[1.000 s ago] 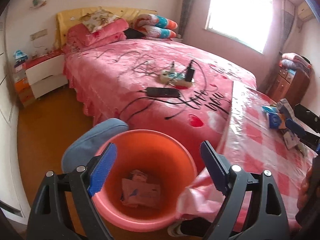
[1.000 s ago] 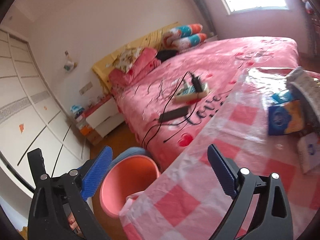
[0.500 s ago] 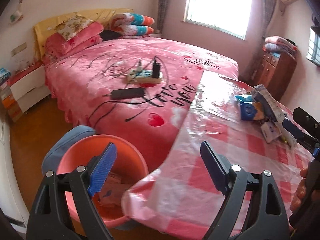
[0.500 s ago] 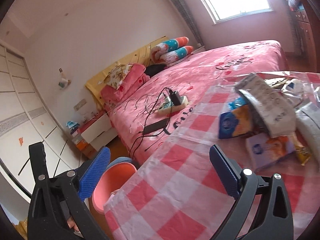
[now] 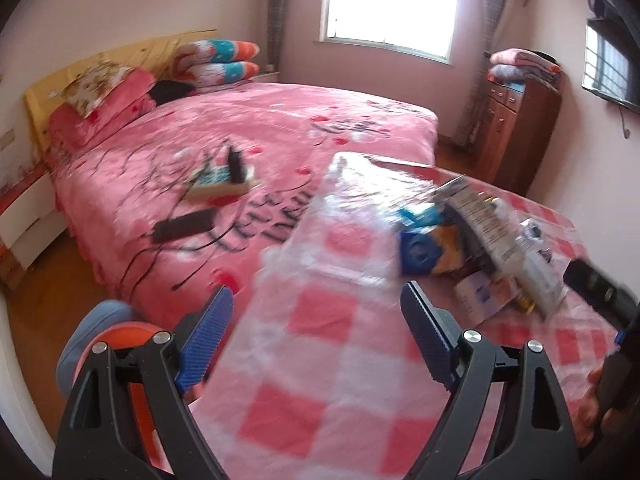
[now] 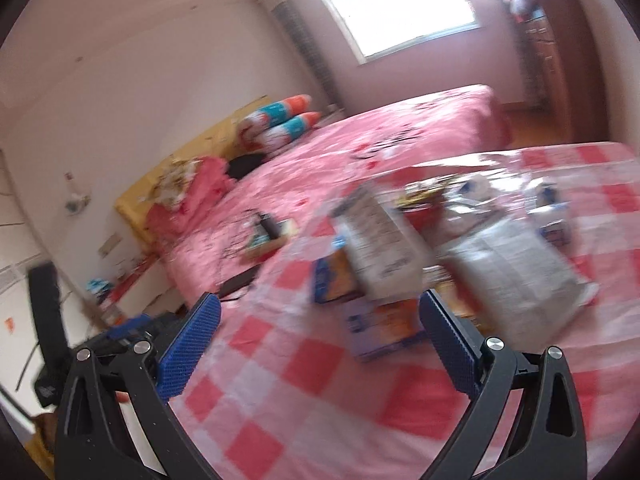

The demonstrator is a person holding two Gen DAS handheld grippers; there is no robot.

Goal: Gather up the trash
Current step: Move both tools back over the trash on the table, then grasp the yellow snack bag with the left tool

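Observation:
A pile of trash lies on the pink checked table (image 5: pixel 332 364): a blue and orange packet (image 5: pixel 430 250), a grey printed bag (image 5: pixel 482 216) and a small pale box (image 5: pixel 484 296). In the right wrist view the same grey bag (image 6: pixel 380 244), a second grey bag (image 6: pixel 516 268), the blue packet (image 6: pixel 332 276) and the pale box (image 6: pixel 380 328) lie just ahead. My left gripper (image 5: pixel 316 344) is open and empty above the table's near part. My right gripper (image 6: pixel 320 348) is open and empty, close in front of the pile. The orange bin (image 5: pixel 120 336) shows at the left, partly hidden.
A bed with a pink cover (image 5: pixel 240 140) stands left of the table, with a power strip (image 5: pixel 220 184) and a black device (image 5: pixel 184 226) with cables on it. A brown cabinet (image 5: pixel 516 128) stands at the back right. A blue stool (image 5: pixel 92 320) sits by the bin.
Both grippers have swung right from the orange bin toward the table. The trash pile is now much closer and more central in both views. Both stay open.

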